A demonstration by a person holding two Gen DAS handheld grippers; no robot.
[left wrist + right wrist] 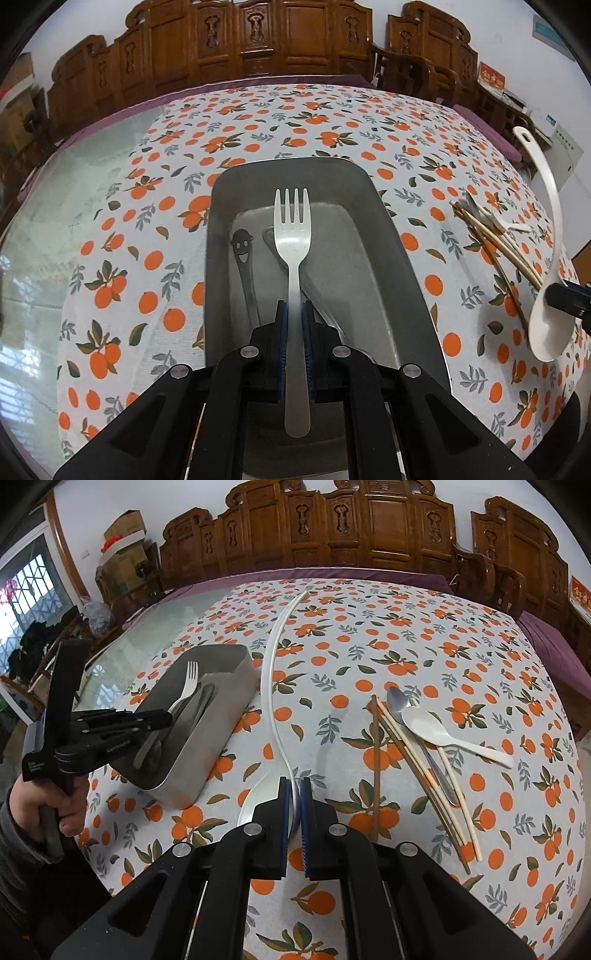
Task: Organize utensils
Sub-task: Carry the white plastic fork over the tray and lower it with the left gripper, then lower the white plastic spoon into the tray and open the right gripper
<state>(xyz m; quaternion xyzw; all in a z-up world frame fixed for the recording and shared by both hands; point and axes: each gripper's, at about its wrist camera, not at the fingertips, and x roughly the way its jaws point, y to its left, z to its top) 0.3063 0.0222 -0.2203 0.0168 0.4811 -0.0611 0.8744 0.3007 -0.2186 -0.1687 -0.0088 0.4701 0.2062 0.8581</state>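
My left gripper (294, 314) clamps white fork (292, 236) over metal tray (402, 266); right gripper (294, 794) pinches white ladle (269, 686) by bowl rim. Risk: thin rim grip, long handle levers, ladle twists out. Fork may tip past tray wall.

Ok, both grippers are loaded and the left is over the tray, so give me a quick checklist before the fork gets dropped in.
1. Left gripper shut on the fork: ok, pads clamp the handle.
2. Fork over the tray: ok, tines point toward its far wall.
3. Room in the tray: ok, only a smiley spoon and another metal utensil lie on its floor.
4. Right gripper shut on the ladle: ok, gripped near the bowl, handle pointing away.
5. Ladle clear of the tray: ok, it is off to the tray's right.
6. Leftovers on the cloth: not ok, chopsticks, a metal spoon and a white spoon remain.
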